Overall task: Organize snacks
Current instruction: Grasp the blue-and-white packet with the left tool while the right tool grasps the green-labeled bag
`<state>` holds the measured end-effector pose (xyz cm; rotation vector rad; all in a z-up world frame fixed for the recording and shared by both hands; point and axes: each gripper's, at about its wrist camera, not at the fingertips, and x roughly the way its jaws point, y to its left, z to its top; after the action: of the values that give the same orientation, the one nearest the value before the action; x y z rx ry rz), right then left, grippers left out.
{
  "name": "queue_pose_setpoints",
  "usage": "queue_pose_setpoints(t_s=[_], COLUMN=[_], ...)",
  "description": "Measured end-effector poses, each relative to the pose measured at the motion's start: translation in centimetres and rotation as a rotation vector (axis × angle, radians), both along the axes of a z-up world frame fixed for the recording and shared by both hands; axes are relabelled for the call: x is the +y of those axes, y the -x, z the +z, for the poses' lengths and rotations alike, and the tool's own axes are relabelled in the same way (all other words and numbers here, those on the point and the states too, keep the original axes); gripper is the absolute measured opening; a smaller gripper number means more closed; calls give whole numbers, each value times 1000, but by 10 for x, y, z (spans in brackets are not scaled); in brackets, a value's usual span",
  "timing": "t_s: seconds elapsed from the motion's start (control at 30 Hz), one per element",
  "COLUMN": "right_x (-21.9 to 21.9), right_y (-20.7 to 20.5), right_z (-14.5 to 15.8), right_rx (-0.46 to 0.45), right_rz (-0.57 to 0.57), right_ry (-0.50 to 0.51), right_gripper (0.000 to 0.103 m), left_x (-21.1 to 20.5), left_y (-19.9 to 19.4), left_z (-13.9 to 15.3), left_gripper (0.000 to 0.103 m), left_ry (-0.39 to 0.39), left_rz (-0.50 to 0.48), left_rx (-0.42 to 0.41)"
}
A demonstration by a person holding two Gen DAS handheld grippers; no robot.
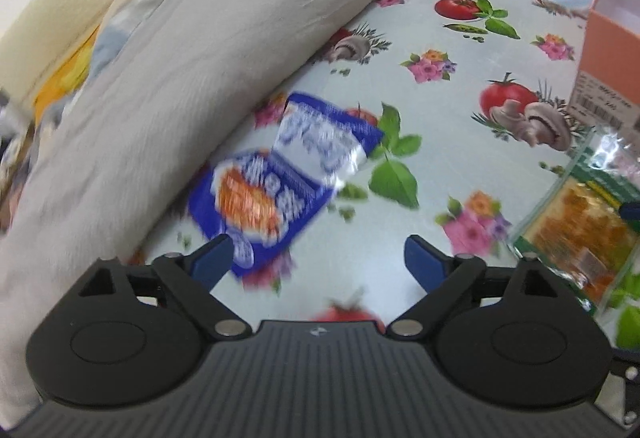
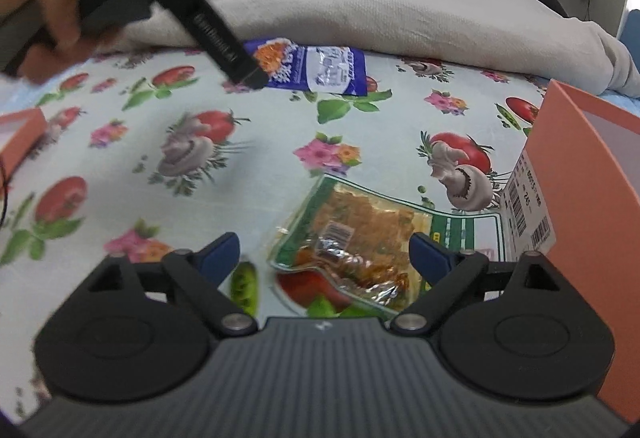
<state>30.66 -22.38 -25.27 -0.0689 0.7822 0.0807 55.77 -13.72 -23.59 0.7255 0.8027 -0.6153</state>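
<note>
Blur smears the blue snack packet in our left view, so we cannot read its print; it lies on the patterned cloth just ahead of our left claw, nearer the left fingertip, which overlaps its near corner in the picture. Whether they touch we cannot tell. Our left claw stands wide open with nothing between its fingers.

Our right claw also gapes wide and grips nothing. The clear packet of orange snacks lies on the cloth ahead of and between its fingers, its near end hidden under the claw body.

We count two snack packets. To the right of our right claw stands an orange box, cut off by the frame edge; a second orange piece shows only partly at far left. Beyond both packets lies a grey blanket. Our left hand appears blurred at upper left.
</note>
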Motion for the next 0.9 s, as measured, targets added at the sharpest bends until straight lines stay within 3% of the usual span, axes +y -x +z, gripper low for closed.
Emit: queue_pose_setpoints(t_s=[0.23,0.47,0.67,0.73,0.9], right_x=[-10,-9,-10,-11,-14], right_y=[-11,-18,-23,-22,-21], right_z=[-13,-19,-21,-21,-17], right_rx=[0,27,47,45,35], right_rz=[0,35,15,11,0], right_ry=[-45,-27,-47,-50,-54], right_gripper=[94,96,94,91,67], left_x=[-34,-55,-67,-68,-64], left_y=[-52,-90,-112,-116,-128], left_z=[-20,-34,-46,-50,-54], left_gripper=[97,97,97,97,97], left_ry=[-41,-69,-66,-70,-24], left_rz=[-99,-181,-215,-219,-173], left_rx=[18,19,105,123,210])
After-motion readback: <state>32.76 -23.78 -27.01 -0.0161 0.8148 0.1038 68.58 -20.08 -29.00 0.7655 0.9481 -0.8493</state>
